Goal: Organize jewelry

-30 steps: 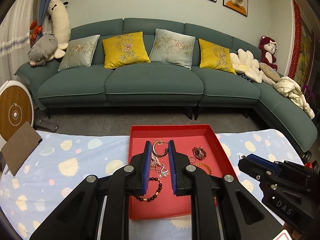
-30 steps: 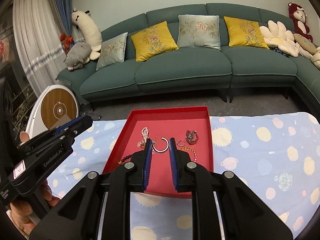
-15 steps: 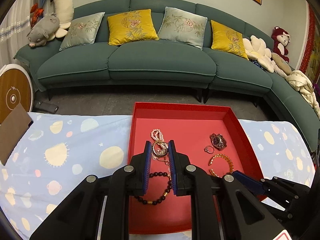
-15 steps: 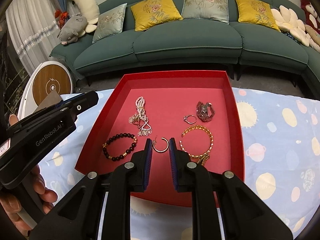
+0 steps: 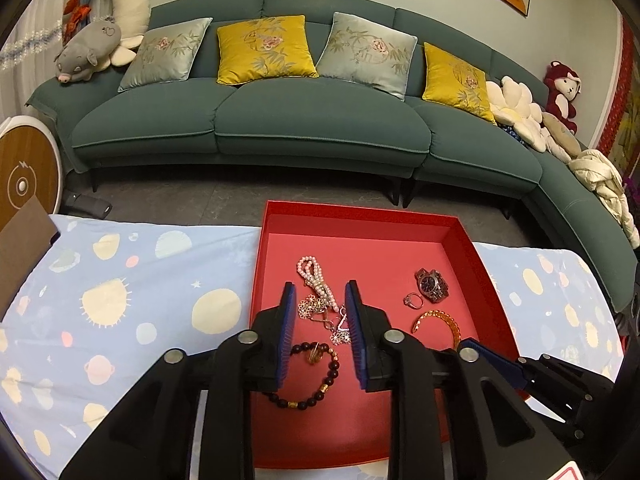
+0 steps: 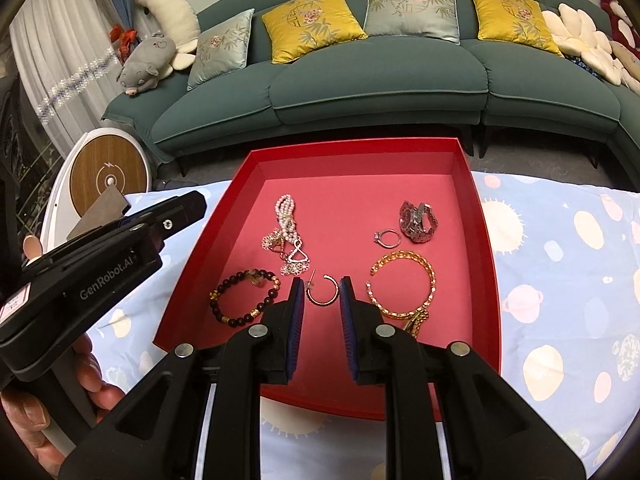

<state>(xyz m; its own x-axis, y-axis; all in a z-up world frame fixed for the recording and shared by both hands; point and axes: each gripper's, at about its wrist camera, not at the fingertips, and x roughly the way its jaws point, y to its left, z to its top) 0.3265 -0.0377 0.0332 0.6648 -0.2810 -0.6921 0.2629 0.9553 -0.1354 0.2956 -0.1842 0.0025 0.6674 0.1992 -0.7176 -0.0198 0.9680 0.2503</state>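
White "GenRobot.AI" marks the left gripper (image 6: 176, 216), jaws just widened, empty; right gripper (image 6: 322, 284) parted, nothing clamped, hoop earring (image 6: 322, 290) at twelve o'clock

The right tool (image 6: 319, 292) hung over the red tray (image 6: 490, 264), jaws slightly apart around a gold hoop earring (image 6: 322, 290), beaded bracelet (image 6: 244, 296) beside it

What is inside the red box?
Inside the shallow red box lie a pearl strand, dark bead bracelet, gold hoop earring, silver ring, metal watch and gold chain bracelet. The jaws hide its near floor.
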